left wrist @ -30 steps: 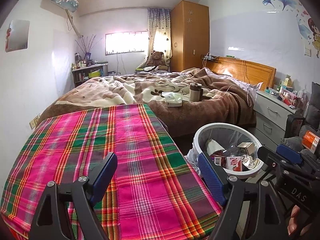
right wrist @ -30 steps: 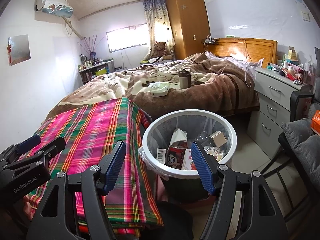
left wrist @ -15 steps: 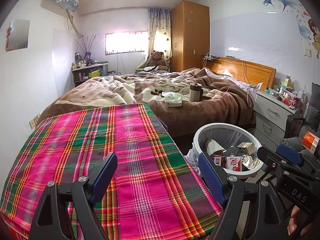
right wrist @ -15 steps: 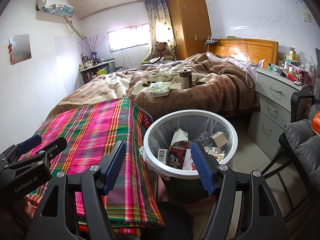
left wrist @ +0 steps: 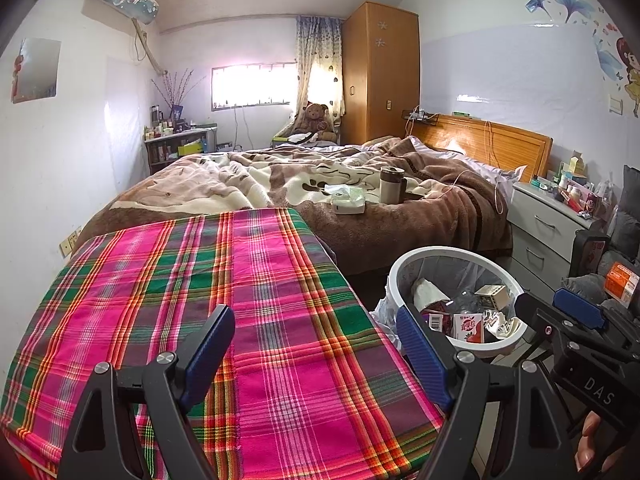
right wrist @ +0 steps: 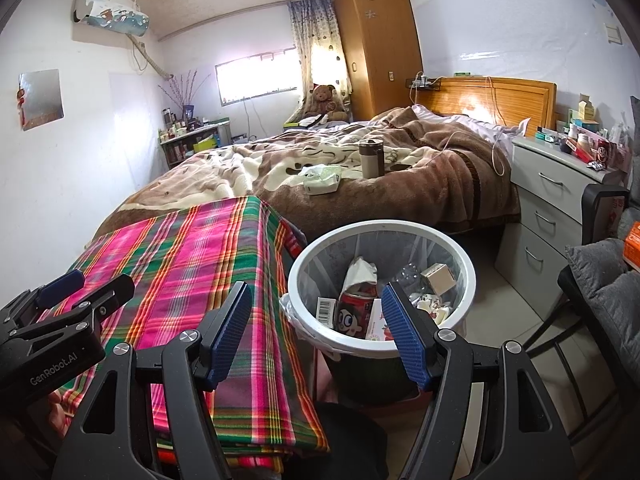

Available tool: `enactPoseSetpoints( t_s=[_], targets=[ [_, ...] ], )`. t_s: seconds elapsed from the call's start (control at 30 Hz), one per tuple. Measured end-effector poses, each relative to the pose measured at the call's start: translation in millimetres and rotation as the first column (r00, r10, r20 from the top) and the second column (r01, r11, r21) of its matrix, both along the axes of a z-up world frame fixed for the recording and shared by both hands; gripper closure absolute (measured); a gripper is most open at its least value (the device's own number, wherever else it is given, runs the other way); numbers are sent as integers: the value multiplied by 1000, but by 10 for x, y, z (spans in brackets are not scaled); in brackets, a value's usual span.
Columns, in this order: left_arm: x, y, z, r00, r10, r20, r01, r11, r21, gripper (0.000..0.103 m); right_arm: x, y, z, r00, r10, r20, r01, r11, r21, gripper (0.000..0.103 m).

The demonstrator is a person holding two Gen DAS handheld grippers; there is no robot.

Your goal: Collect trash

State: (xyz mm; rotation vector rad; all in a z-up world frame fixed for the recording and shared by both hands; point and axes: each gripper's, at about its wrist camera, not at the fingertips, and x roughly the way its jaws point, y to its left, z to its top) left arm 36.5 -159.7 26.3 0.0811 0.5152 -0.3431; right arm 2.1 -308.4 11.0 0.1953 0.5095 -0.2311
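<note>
Looking along the left gripper point(left wrist: 316, 354), the plaid-covered table point(left wrist: 224, 304) fills the near ground and nothing lies on its cloth. The jaws stand wide apart with only cloth showing between them, so this hand holds nothing. To the right, off the table's edge, sits the white-rimmed waste bin point(left wrist: 404, 276), lined with a clear bag, and in it a crumpled paper, a small brown box, a red-and-white carton and other wrappers. The right gripper point(left wrist: 560, 310) shows at the far right edge, near the bin. On the bed beyond rest a pale tissue pack point(left wrist: 348, 200) and a brown tumbler point(left wrist: 390, 185), just beside each other.

From the right wrist, the right gripper point(right wrist: 316, 334) hangs over the gap between table and bin point(right wrist: 298, 276), its jaws likewise wide and empty. The bin's contents read clearer here: a red can with a cartoon face point(right wrist: 354, 312), a barcode label, crumpled white paper point(right wrist: 362, 272), the brown box point(right wrist: 440, 276). The left gripper point(right wrist: 84, 290) shows at the left over the cloth.

In my judgement the collecting looks largely done for the table, and both hands wait between picks. Any next move calls for finding remaining rubbish, perhaps on the bed, though whether the tissue pack counts as trash I cannot tell.
</note>
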Motion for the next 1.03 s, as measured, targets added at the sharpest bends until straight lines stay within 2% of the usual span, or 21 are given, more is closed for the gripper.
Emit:
enactPoseSetpoints(
  t_s=[1.03],
  targets=[
    [15,-1,-17,1000,15,9,-15,1000,-1,20,-5,16,-18,1000,5,-1,-5,1000,-4,34]
  ],
)
